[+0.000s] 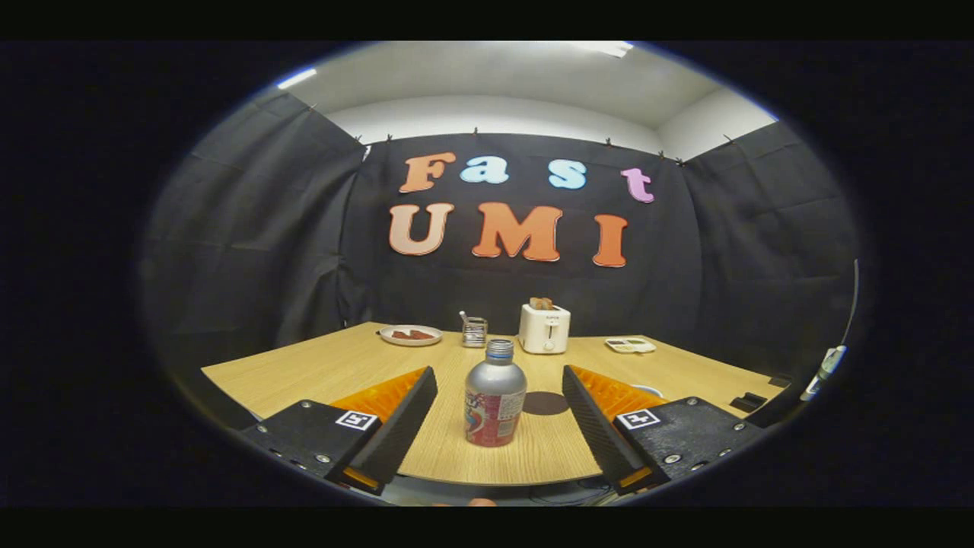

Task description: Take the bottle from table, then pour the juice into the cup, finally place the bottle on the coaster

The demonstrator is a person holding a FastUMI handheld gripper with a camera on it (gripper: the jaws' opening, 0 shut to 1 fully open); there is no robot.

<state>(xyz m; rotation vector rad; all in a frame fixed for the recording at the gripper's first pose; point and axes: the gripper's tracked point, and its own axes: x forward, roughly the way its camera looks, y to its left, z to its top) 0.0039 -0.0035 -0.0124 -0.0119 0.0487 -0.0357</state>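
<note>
A silver bottle with a red and white label and no cap stands upright on the wooden table. My gripper is open, one finger on each side of the bottle with a gap on both sides. A round dark coaster lies on the table just behind the bottle, to its right. A white cup rim peeks out behind the right finger, mostly hidden.
At the back of the table stand a white toaster with bread in it, a small metal holder, a plate with red pieces and a flat white device. The table's near edge lies below the fingers.
</note>
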